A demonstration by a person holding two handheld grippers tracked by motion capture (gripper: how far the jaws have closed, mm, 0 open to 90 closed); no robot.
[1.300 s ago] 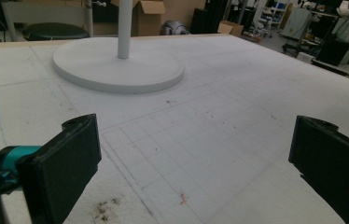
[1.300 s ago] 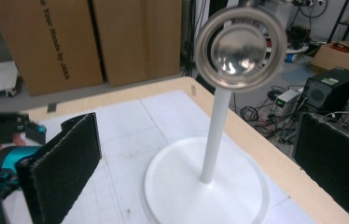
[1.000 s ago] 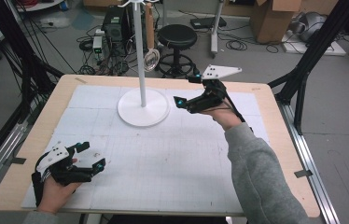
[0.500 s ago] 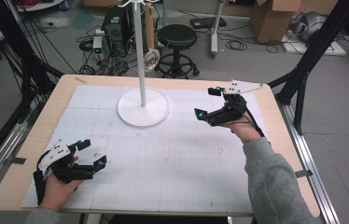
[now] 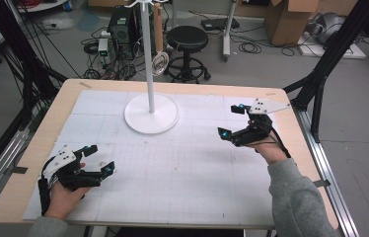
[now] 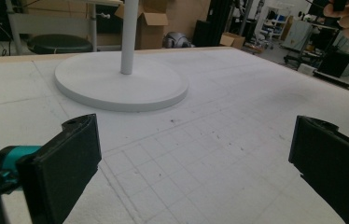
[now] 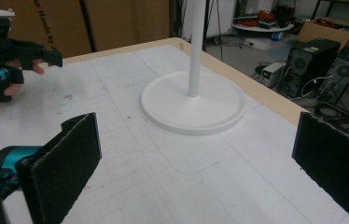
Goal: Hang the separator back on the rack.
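A white stand with a round base (image 5: 151,114) and a thin pole (image 5: 148,59) rises at the back middle of the white gridded mat (image 5: 187,173). A small shiny looped thing (image 5: 160,63) hangs beside the pole. My left gripper (image 5: 99,159) rests at the front left of the mat, open and holding nothing. My right gripper (image 5: 230,120) hovers at the right, a little in front of the base, also open. Through the left gripper (image 6: 196,163) I see the base (image 6: 121,84) ahead. Beyond the right gripper (image 7: 196,163) lie the base (image 7: 193,105) and the far left gripper (image 7: 9,60).
The mat lies on a wooden table (image 5: 296,143) with a bare rim. Behind the table stand a black stool (image 5: 187,39), computer towers (image 5: 121,24) with cables, and cardboard boxes (image 5: 286,19). Black frame legs (image 5: 320,74) flank the table.
My right gripper has drawn back from beside the stand's base, to the right and toward the person, staying open. The left gripper has hardly moved.
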